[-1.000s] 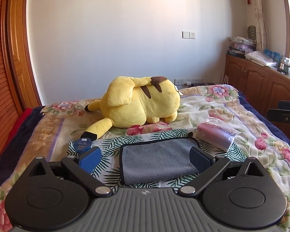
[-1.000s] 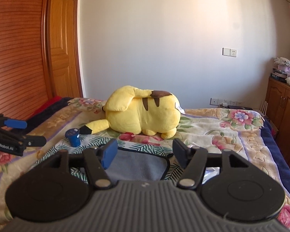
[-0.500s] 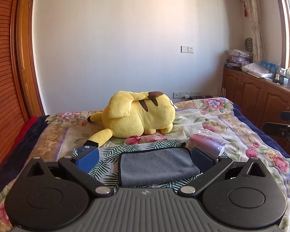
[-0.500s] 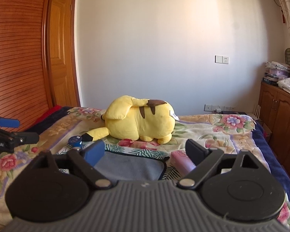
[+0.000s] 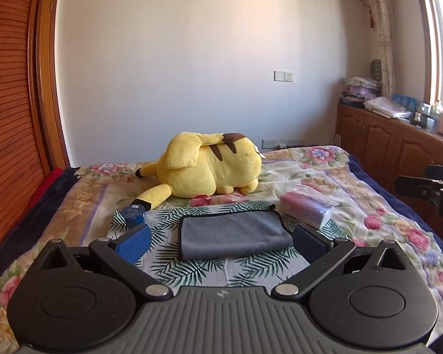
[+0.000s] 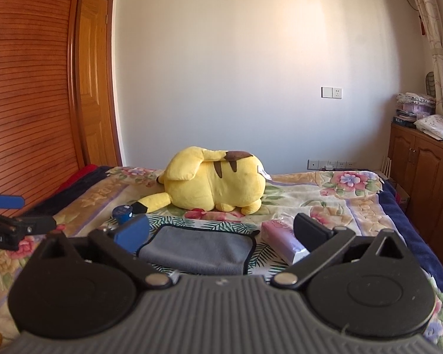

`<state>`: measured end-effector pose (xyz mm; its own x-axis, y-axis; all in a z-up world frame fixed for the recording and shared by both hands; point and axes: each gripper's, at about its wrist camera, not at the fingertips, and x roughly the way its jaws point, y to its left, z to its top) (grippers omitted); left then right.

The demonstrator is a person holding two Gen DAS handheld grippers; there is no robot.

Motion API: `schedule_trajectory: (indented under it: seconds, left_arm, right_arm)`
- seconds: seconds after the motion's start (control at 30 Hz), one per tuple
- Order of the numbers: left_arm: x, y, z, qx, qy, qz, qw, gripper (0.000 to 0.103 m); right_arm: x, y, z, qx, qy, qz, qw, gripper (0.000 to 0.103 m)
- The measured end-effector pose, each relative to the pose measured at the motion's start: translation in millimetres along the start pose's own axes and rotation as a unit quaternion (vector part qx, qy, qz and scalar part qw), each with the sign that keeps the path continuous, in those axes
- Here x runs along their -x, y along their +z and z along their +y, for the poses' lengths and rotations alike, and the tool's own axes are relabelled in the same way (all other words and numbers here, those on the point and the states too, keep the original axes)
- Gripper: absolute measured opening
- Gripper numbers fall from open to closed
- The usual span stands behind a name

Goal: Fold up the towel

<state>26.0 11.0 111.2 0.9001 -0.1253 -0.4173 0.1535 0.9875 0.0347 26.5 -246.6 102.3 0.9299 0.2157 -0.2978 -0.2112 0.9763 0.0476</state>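
A grey towel with a black hem lies folded flat on a palm-leaf cloth on the bed. It also shows in the right wrist view. My left gripper is open and empty, held back from the towel's near edge with the towel between its fingers in view. My right gripper is open and empty, a little above and short of the towel. Each gripper shows at the edge of the other's view, the right one and the left one.
A yellow plush toy lies behind the towel. A pink tissue pack sits to the towel's right, a small blue jar to its left. Wooden wardrobe on the left, cabinets along the right.
Both grippers have drawn back and up from the towel. The right gripper's fingers have opened wider. The towel has stayed in place.
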Motion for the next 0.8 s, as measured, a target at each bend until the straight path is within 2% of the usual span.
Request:
schedule_trajectory:
  seconds: [0.33,0.47,0.8]
  left_arm:
    - [39,-28,-14,0.012,-0.008,-0.015,0.9998,0.087]
    - [41,-44,-19,0.009,-0.019,-0.004,0.9998,0.087]
    - [41,-89,-25,0.024,-0.001,0.003,0.9997,0.087]
  right_arm:
    - [30,-19,11,-0.002,-0.005,-0.01,1.0,0.103]
    - [37,-31,16,0.003,-0.004,-0.008,1.0,0.103]
    - [39,-71,24,0.0,-0.003,0.011,1.0,0.103]
